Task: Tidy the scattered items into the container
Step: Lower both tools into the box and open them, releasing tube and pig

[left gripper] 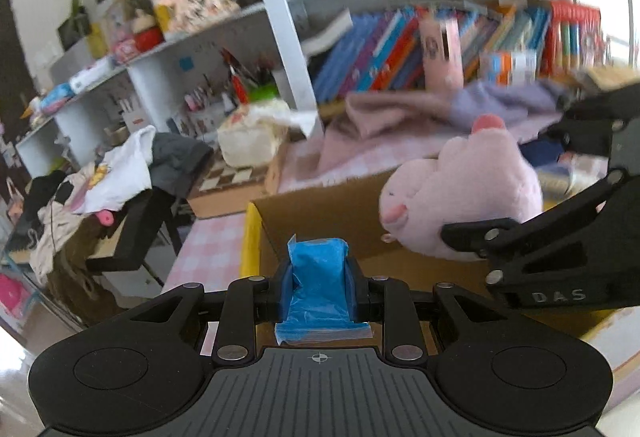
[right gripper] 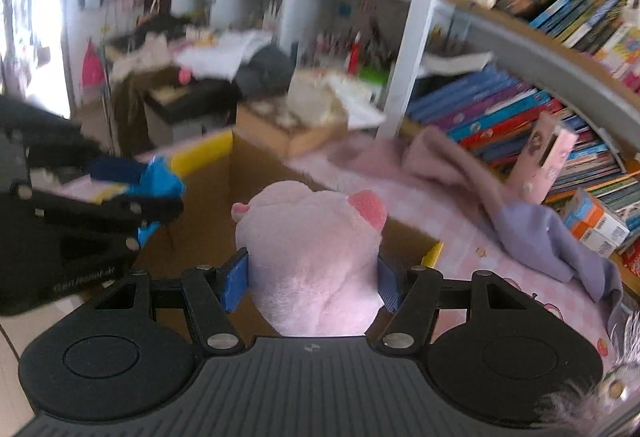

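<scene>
Checking both views, we found the left gripper (left gripper: pixel 319 279) pinching a blue packet (left gripper: pixel 318 277), the right gripper (right gripper: pixel 312 273) clamping a pink plush toy (right gripper: pixel 312 249), both over the cardboard box (left gripper: pixel 320 205).

Open cardboard box (left gripper: pixel 320 205) right ahead, top clear, plenty of room to drop in. Blocked on the right by the other hand-held gripper (left gripper: pixel 472 237) and its pink plush (left gripper: pixel 460 197). Behind: crumpled blanket (right gripper: pixel 460 173), white shelf post (left gripper: pixel 280 17), packed bookshelf (left gripper: pixel 460 49). Tight back there.
</scene>
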A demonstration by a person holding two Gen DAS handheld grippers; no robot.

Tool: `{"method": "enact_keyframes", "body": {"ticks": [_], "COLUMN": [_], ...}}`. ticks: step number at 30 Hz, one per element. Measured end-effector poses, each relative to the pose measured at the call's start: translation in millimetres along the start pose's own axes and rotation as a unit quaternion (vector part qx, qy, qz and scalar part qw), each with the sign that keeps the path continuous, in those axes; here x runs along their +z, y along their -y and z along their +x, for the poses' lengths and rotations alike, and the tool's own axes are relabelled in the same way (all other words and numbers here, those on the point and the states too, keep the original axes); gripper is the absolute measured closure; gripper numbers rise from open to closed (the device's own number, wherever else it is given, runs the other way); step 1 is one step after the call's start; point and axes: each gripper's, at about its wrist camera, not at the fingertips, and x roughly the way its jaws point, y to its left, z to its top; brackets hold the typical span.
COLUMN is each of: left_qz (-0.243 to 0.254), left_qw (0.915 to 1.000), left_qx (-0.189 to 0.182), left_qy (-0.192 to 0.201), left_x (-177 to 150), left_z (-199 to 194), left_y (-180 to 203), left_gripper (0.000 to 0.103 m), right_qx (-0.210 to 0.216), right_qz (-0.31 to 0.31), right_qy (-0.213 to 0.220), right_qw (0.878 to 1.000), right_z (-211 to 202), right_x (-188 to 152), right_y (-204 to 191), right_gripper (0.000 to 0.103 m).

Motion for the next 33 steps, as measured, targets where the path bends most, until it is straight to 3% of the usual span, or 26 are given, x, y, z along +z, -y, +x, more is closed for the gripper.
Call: {"method": "enact_keyframes", "body": {"ticks": [11,20,23,28,33], "left_qz": [0.082,0.101,0.101,0.117,0.1], "left_qw": [0.995,0.9914,0.9923,0.9912,0.9935], "left_qx": [-0.005,-0.011,-0.016,-0.003,0.004], "left_qy": [-0.058,-0.083,-0.071,-0.061,-0.055], "left_x": [10,2,3,2,3], "left_z": [56,73,70,72,69], "left_y": [9,9,6,5,0], "left_gripper": [0.078,0.068,0.051,0.045,0.034], "right_qx": [0.021,0.018,-0.001,-0.004,-0.008], "right_qz": [-0.061,-0.022,-0.019,-0.015,-0.007], "right_qy": [-0.071,-0.092,-0.086,-0.083,-0.066], "right_qw": [0.995,0.995,0.996,0.996,0.998], "right_z": [49,59,58,57,52], "right_x": [-3,-8,-7,-4,-4], "right_y": [1,3,-2,-7,-6], "right_gripper": [0.041,0.037,0.036,0.027,0.018]}}
